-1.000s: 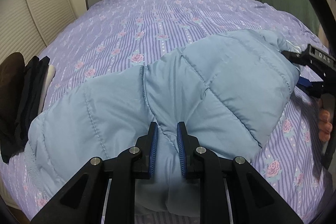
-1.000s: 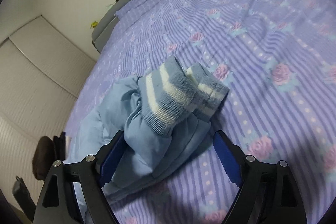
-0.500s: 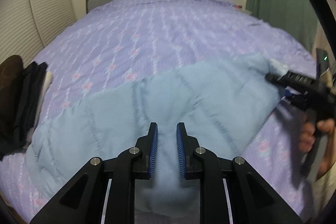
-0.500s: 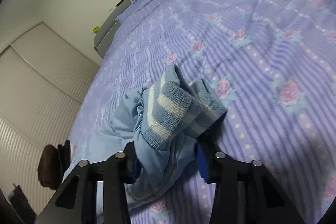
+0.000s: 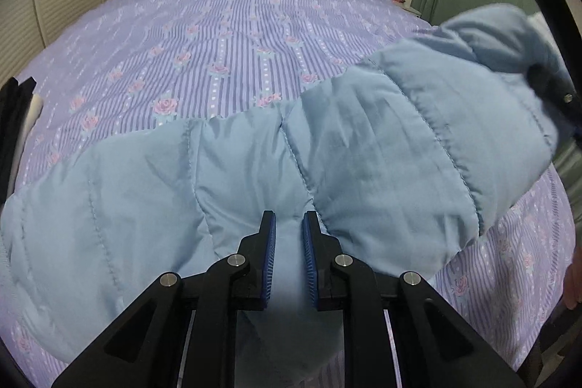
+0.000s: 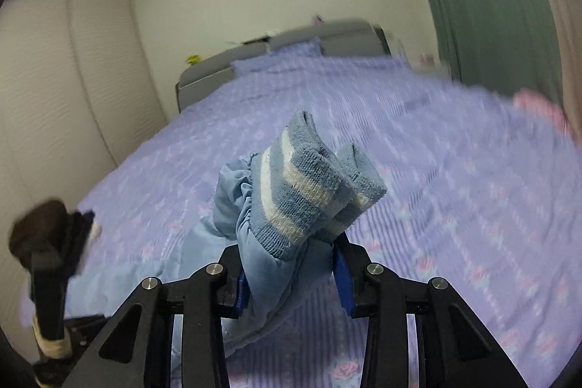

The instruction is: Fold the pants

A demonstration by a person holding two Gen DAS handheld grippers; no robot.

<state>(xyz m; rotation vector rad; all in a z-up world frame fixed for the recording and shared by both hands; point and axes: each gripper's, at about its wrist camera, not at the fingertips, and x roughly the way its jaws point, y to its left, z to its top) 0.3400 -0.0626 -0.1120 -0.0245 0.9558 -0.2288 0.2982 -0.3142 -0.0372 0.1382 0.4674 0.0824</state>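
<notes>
A: Where do the pants (image 5: 225, 177) lie?

B: Light blue quilted pants, spread on the striped floral bedspread (image 5: 232, 35), ahead of and beneath the left gripper (image 5: 288, 228). Its jaws stand nearly together, clamped on a fold of the fabric.

A: And the leg ends?

B: The striped knit cuffs (image 6: 309, 184) rise just beyond the right gripper (image 6: 291, 273), above the bedspread. Its jaws are clamped on the padded leg behind the cuffs.

A: Anything else?

B: Dark clothes (image 5: 14, 119) lie far left of the left jaws.
</notes>
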